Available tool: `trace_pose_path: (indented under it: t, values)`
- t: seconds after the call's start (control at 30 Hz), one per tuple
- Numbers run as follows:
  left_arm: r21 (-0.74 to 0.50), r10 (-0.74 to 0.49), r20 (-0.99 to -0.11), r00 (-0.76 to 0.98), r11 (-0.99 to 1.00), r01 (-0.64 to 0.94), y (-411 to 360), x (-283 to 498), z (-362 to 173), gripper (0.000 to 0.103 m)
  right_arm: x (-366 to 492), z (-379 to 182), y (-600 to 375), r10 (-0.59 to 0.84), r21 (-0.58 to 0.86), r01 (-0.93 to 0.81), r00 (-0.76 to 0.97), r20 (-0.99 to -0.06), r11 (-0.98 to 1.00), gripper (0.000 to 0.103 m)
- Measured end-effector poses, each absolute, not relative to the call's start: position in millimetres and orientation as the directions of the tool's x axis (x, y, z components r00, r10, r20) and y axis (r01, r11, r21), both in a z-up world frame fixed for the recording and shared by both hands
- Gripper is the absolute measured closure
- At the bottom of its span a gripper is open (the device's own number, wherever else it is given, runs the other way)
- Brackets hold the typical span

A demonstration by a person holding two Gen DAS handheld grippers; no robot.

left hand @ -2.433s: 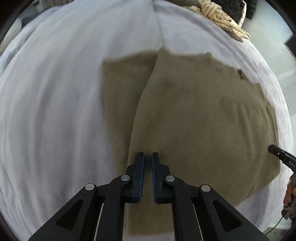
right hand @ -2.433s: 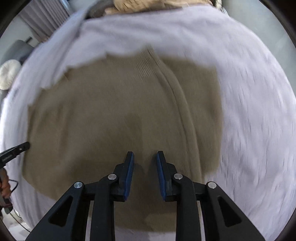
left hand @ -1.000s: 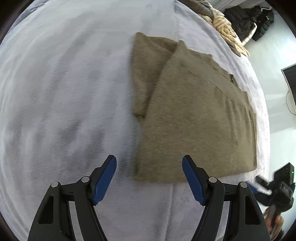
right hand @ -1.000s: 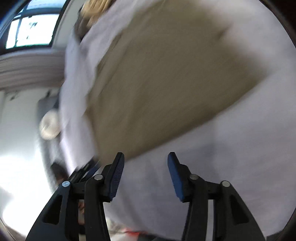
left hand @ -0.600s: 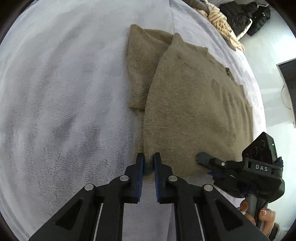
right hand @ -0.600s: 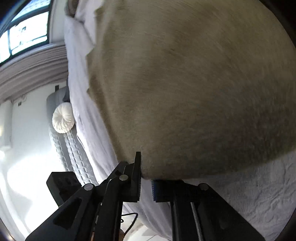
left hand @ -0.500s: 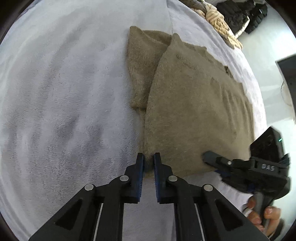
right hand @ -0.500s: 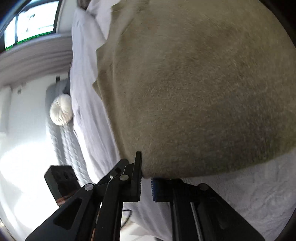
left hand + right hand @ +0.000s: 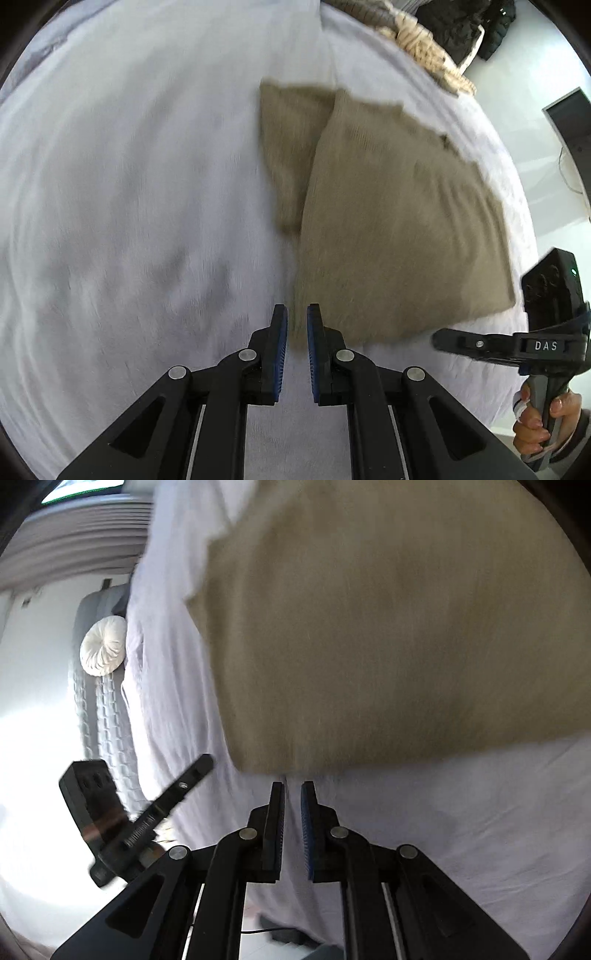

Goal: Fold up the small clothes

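- Sweater [image 9: 399, 229]: khaki, folded, on the white bed [image 9: 129, 221].
- Left tongs [image 9: 294, 326]: narrowed, pinching the sweater's near corner.
- Right tongs [image 9: 292, 797]: narrowed at the sweater's near edge; whether they grip cloth cannot be told.

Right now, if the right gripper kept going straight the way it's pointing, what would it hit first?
Likely the near edge of the olive sweater, lying just past the right gripper on the bedspread; blur obscures any remaining gap.
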State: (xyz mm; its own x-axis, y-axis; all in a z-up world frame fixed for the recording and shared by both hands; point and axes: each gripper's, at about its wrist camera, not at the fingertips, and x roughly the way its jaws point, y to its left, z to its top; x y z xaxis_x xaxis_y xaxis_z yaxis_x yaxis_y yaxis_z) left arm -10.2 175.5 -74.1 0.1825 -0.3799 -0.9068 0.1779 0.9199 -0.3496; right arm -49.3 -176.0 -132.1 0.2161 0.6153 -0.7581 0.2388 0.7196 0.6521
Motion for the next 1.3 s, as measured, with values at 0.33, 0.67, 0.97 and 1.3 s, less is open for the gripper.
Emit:
trace_pose_path:
  t: [0.33,0.67,0.97,1.3]
  values:
    - [-0.363,-0.411,-0.869,0.275,0.908,0.211,113.6,73.2,-75.9,0.091,-12.1,-115.5,-216.8,0.44,0.522,0.277,0.307,-0.844,0.807,0.092]
    - [-0.318,-0.342,-0.915,0.213,0.938,0.139,116.2,88.0,-105.4,0.091,-23.5,-133.0,-247.2,0.43,0.515,0.357,0.295,-0.854,0.779,0.095]
    - [-0.224,-0.25,-0.941,0.227,0.966,0.132,121.1,61.6,-85.7,0.09,-39.6,-135.1,-259.4,0.421,0.505,0.355,0.288,-0.86,0.787,0.095]
    - [-0.164,-0.173,-0.94,0.295,0.985,0.053,144.8,39.8,-79.8,0.001,-39.7,-129.4,-253.3,0.404,0.482,0.345,0.276,-0.872,0.806,0.094]
